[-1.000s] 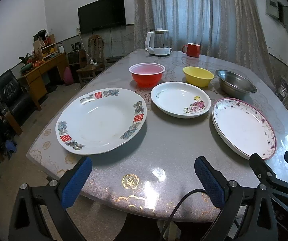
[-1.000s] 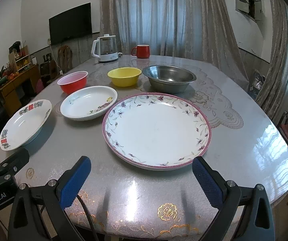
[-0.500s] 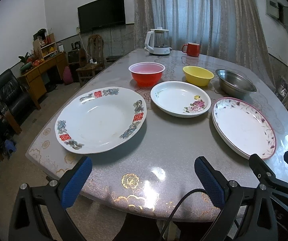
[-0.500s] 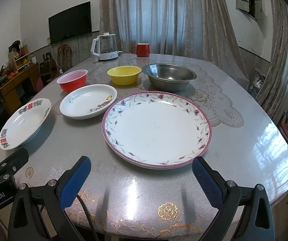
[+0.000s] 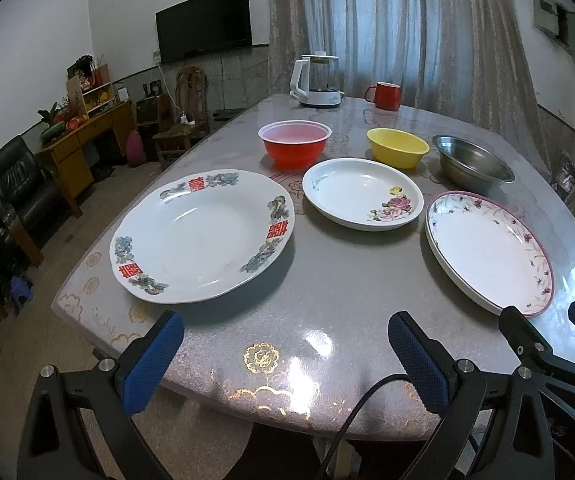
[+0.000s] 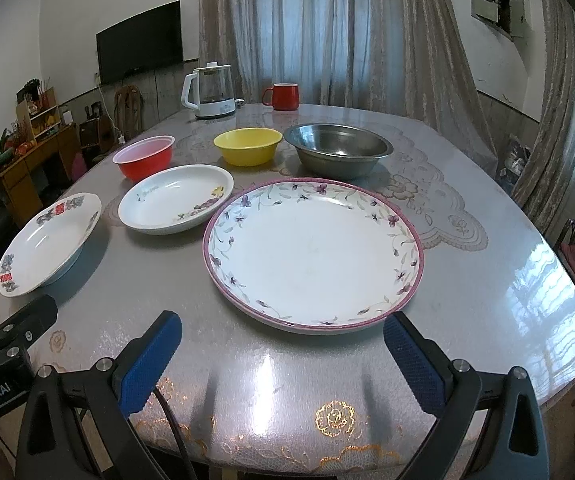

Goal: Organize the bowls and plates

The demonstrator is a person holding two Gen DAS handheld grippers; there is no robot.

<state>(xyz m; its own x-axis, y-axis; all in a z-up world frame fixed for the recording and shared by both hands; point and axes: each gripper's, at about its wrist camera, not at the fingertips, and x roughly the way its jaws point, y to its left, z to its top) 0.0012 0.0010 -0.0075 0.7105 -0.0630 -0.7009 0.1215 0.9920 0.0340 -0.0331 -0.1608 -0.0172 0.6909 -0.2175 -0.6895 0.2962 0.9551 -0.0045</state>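
Three plates lie in a row on the table: a white plate with red characters (image 5: 203,236) (image 6: 49,244) at the left, a rose-printed plate (image 5: 361,194) (image 6: 175,198) in the middle, and a large pink-rimmed floral plate (image 5: 487,250) (image 6: 313,254) at the right. Behind them stand a red bowl (image 5: 294,149) (image 6: 145,157), a yellow bowl (image 5: 397,153) (image 6: 248,146) and a steel bowl (image 5: 472,164) (image 6: 337,155). My left gripper (image 5: 285,360) is open over the near table edge, in front of the white plate. The right gripper (image 6: 283,360) is open just before the pink-rimmed plate. Neither holds anything.
A white kettle (image 5: 318,86) (image 6: 210,94) and a red mug (image 5: 384,95) (image 6: 283,96) stand at the far end of the grey patterned table (image 5: 327,280). Curtains hang behind. A wooden desk (image 5: 75,148), chairs and a wall television lie to the left.
Both views have crept very slightly forward towards the plates. The dishes have not moved and both grippers stay open.
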